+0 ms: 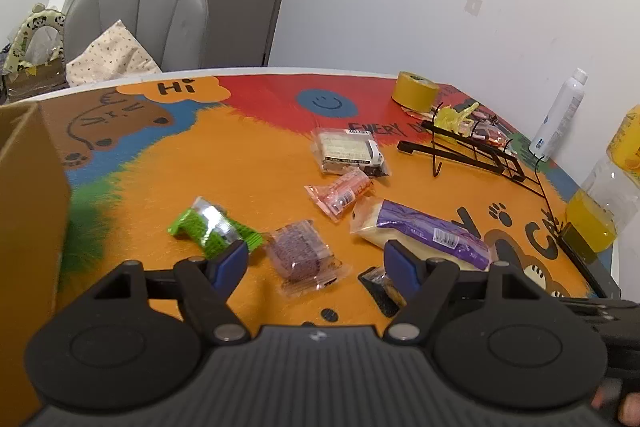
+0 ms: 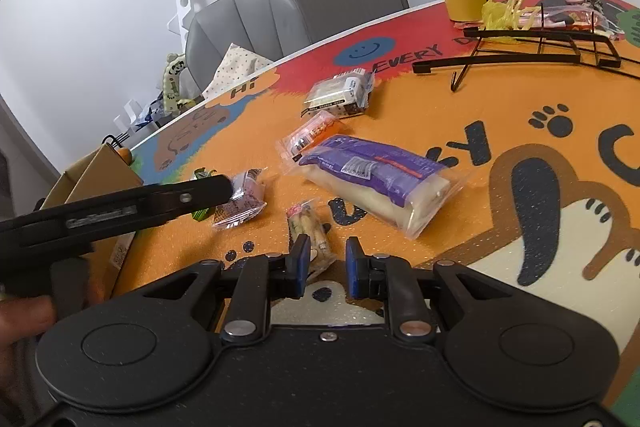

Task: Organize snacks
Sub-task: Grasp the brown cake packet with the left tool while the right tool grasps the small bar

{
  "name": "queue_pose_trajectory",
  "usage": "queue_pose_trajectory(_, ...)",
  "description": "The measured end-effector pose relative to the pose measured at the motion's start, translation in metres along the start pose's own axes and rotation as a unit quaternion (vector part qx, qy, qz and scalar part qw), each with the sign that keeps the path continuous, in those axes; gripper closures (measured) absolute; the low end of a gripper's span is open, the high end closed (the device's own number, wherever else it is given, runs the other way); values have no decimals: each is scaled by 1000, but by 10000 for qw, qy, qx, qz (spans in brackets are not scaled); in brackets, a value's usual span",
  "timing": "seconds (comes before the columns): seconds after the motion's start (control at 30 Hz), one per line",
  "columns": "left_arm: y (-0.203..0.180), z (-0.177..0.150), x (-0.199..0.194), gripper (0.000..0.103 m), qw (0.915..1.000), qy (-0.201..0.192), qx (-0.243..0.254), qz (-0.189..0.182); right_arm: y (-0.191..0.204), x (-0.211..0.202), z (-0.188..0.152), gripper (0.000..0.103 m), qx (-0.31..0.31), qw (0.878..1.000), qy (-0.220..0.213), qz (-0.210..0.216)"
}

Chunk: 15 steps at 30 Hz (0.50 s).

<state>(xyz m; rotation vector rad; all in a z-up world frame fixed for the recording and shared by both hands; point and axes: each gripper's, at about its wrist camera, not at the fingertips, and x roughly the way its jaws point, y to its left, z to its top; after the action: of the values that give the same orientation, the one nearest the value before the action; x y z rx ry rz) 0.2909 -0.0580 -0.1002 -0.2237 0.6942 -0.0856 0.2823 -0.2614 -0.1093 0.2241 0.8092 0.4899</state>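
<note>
So far: nothing visibly sorted; six snacks loose on the printed mat (image 1: 248,163).
Snacks: green packet (image 1: 212,227), wrapped purplish cake (image 1: 300,259), pink packet (image 1: 340,193), cracker pack (image 1: 348,151), long purple bag (image 1: 424,235), small stick packet (image 2: 312,231).
Left gripper (image 1: 316,259): wide open, either side of the purplish cake, not pressing it.
Right gripper (image 2: 326,255): drawn nearly shut; stick packet's near end at one pad, grip uncertain.
Likely destinations: cardboard box (image 1: 28,207) at the left, inside hidden; wire rack (image 1: 476,151) far right.
Clutter: tape roll (image 1: 414,89), spray bottle (image 1: 560,119), juice bottle (image 1: 592,227).
Obstruction: snacks lying close together, grippers crowding each other.
</note>
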Motion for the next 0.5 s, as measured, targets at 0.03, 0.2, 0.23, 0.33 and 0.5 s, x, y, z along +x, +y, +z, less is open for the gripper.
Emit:
queue_pose_trajectory(0.03, -1, 0, 4, 33, 10000, 21, 9, -2, -1, -1, 0, 84, 1, 10000, 7, 1)
queue_pose_trajectory(0.2, -3, -1, 22, 38, 9998, 43, -1, 174, -2, -3, 3, 67, -48, 10000, -37, 45)
queue_pose_trajectory(0.23, -3, -1, 25, 40, 9998, 47, -27, 204, -1, -2, 4, 59, -74, 9999, -49, 64)
queue_pose_trajectory(0.33, -3, -1, 31, 40, 9995, 46, -60, 299, 2, 3, 6, 52, -146, 9999, -67, 45)
queue_pose_trajectory(0.5, 2, -6, 38, 66, 9993, 137, -92, 336, 7, 13, 9, 52, -166, 9998, -1, 99)
